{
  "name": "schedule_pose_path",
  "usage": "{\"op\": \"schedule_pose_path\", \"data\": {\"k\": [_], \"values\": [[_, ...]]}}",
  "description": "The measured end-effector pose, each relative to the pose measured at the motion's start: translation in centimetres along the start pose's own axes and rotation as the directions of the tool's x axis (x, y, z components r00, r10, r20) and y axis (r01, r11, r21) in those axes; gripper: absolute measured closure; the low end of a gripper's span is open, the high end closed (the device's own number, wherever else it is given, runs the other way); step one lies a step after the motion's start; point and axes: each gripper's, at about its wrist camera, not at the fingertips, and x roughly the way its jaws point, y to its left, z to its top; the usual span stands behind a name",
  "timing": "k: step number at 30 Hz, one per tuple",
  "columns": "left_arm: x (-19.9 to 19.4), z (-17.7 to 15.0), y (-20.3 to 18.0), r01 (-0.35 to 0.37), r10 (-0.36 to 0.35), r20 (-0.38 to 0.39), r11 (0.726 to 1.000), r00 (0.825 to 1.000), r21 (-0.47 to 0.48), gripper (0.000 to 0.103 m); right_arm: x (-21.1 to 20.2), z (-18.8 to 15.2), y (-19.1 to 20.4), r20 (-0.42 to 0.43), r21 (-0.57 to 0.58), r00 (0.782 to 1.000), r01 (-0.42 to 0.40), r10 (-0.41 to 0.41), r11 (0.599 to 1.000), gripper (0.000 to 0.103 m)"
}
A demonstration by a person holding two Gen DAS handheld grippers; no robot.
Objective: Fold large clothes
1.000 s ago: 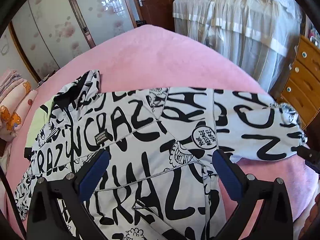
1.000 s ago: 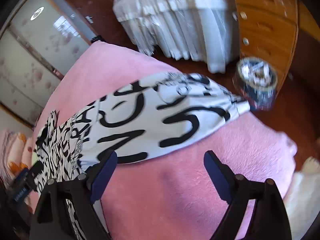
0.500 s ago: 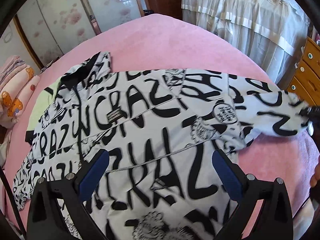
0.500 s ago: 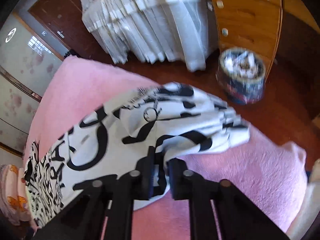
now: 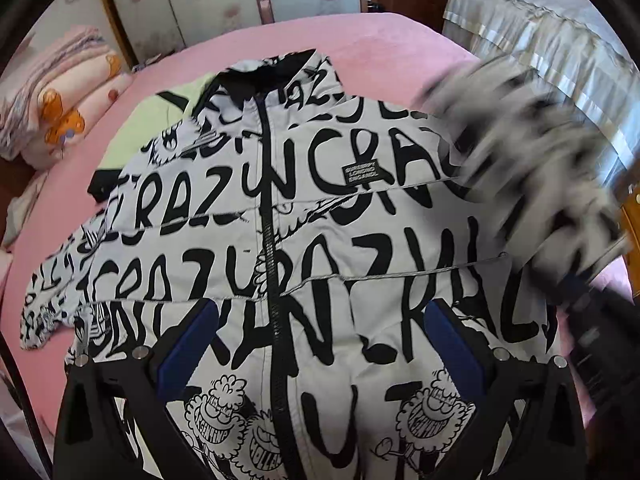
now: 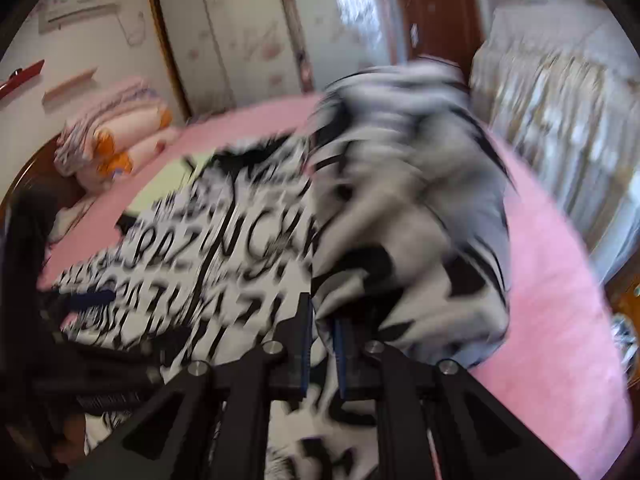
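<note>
A white jacket with black lettering lies zip-up on the pink bed. My left gripper hangs open above its lower front, blue pads either side of the zip, nothing between them. My right gripper pinches the jacket's sleeve between nearly closed pads; the jaws are opening slightly with the cloth still between them. The lifted sleeve is blurred with motion above the jacket's right side. The jacket's body spreads to the left of the right gripper.
Folded pink bedding lies at the bed's far left. A light green cloth shows under the jacket's left shoulder. Wardrobe doors stand behind, cloth-covered furniture at the right, a wooden dresser at the right edge.
My right gripper shut on the sleeve end, then swung it up and left over the jacket. My left gripper, still open, shifted across the jacket to above the zip.
</note>
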Motion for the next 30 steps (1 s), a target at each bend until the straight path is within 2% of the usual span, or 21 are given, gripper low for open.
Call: {"op": "schedule_pose_path", "data": {"k": [4,7,9,11,13,15,16,19,20,22,25,27,28,29,30], "values": [[1.1,-0.5,0.5,0.029,-0.029,-0.032,1.000,0.999,-0.007,0.001,3.8,-3.9,-0.4,-0.188,0.117,0.978,-0.064,0.085,0.991,0.079],[2.0,-0.8,0.3,0.087,-0.088,-0.059,0.996,0.994,-0.020,0.001,3.2,-5.6,-0.7,-0.206,0.137,0.973,-0.076,0.104,0.988,0.074],[2.7,-1.0,0.4,0.164,-0.168,-0.081,0.985,0.982,-0.052,0.001,2.0,-6.1,-1.1,-0.195,0.140,0.975,-0.080,0.107,0.987,0.067],[3.5,-1.2,0.8,0.272,-0.284,-0.099,0.955,0.954,-0.119,0.001,0.8,-6.5,-1.9,-0.179,0.148,0.979,-0.075,0.101,0.986,0.063],[4.6,-1.3,1.6,0.373,-0.400,-0.110,0.904,0.910,-0.207,0.005,0.2,-6.8,-2.2,-0.171,0.156,0.981,-0.068,0.095,0.985,0.063],[5.9,-1.5,2.3,0.434,-0.483,-0.120,0.852,0.867,-0.294,0.014,-0.3,-7.1,-2.7,-0.165,0.172,0.981,-0.068,0.097,0.983,0.063],[6.5,-1.7,2.6,0.444,-0.504,-0.121,0.833,0.855,-0.330,0.016,-0.5,-7.2,-2.9,-0.164,0.180,0.981,-0.072,0.102,0.981,0.063],[8.5,-1.8,3.7,0.450,-0.542,-0.122,0.785,0.832,-0.426,0.031,-0.7,-7.5,-2.9,-0.161,0.187,0.982,-0.072,0.102,0.980,0.063],[9.0,-1.8,3.9,0.450,-0.549,-0.127,0.778,0.826,-0.438,0.036,-0.6,-7.4,-2.9,-0.164,0.183,0.982,-0.068,0.099,0.981,0.063],[10.2,-1.8,3.9,0.460,-0.572,-0.141,0.763,0.808,-0.454,0.040,-0.6,-7.6,-2.8,-0.168,0.172,0.982,-0.056,0.085,0.984,0.063],[11.1,-1.6,3.5,0.471,-0.584,-0.157,0.762,0.797,-0.445,0.040,-0.4,-7.6,-2.5,-0.171,0.160,0.982,-0.046,0.073,0.986,0.063],[11.6,-1.4,3.1,0.468,-0.577,-0.165,0.772,0.800,-0.431,0.040,-0.4,-7.6,-2.5,-0.173,0.157,0.982,-0.042,0.070,0.987,0.063],[11.7,-1.2,2.9,0.465,-0.571,-0.170,0.779,0.803,-0.421,0.045,-0.3,-7.6,-2.4,-0.175,0.154,0.982,-0.040,0.067,0.987,0.063],[11.7,-0.8,2.5,0.461,-0.561,-0.178,0.792,0.809,-0.402,0.075,-0.1,-7.5,-2.3,-0.177,0.151,0.982,-0.037,0.063,0.988,0.063],[11.6,-0.3,1.8,0.446,-0.534,-0.203,0.822,0.821,-0.355,0.091,0.0,-7.5,-2.3,-0.180,0.147,0.982,-0.032,0.059,0.989,0.063]]}}
